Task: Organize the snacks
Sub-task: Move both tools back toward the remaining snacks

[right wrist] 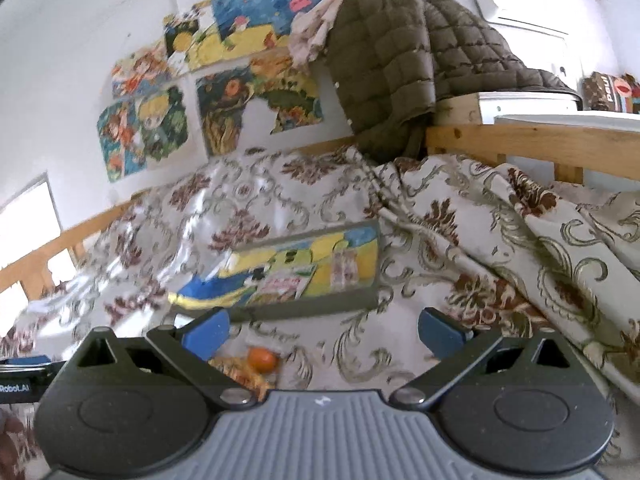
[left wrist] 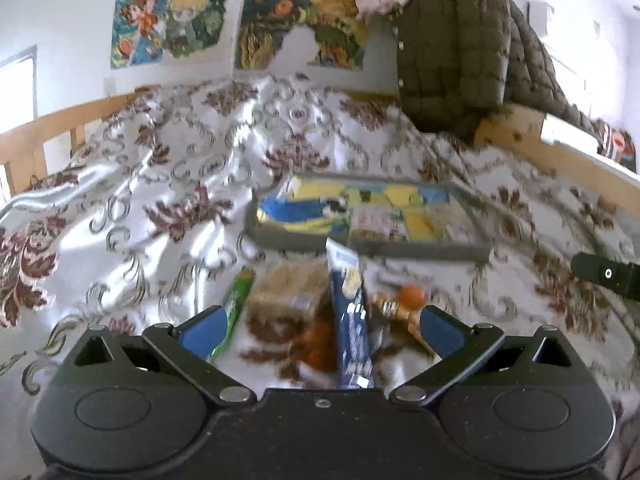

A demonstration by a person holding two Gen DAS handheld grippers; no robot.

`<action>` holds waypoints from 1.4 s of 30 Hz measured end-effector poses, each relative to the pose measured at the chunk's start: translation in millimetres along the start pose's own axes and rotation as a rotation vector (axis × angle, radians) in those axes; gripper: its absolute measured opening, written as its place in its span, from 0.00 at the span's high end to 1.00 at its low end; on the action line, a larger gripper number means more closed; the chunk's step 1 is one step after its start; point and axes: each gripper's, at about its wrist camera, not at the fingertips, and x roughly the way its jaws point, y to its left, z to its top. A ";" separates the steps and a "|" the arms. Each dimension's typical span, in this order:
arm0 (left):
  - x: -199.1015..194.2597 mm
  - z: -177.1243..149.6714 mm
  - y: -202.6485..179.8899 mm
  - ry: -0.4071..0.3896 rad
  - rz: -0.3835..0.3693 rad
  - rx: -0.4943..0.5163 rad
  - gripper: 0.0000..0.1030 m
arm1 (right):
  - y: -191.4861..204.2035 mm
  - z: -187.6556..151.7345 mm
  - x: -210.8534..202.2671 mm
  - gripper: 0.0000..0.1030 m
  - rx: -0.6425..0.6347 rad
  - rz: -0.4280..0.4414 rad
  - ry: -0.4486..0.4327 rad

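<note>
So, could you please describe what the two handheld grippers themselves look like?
The left gripper has a matte black body, round side discs, silver pivot screws and blue fingers. The right gripper has the same black linkages and blue fingers, with a ribbed grey centre plate. No cables or sleeves show.

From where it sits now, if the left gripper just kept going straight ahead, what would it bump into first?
Probably the dark blue snack packet, which lies between the open fingers of the left gripper, with a brown packet beside it. The tray lies farther on. Blur makes depth uncertain.
</note>
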 end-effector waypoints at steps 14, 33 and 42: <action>-15.8 -31.4 23.0 0.070 0.047 -0.004 0.01 | 61.2 -46.1 -14.0 0.00 -0.161 0.039 0.151; -6.8 -34.6 25.6 0.101 0.086 -0.063 0.01 | 68.6 -52.6 2.2 0.00 -0.180 0.086 0.206; 1.4 -36.5 19.6 0.121 0.080 -0.064 0.01 | 68.8 -53.1 4.9 0.00 -0.176 0.092 0.217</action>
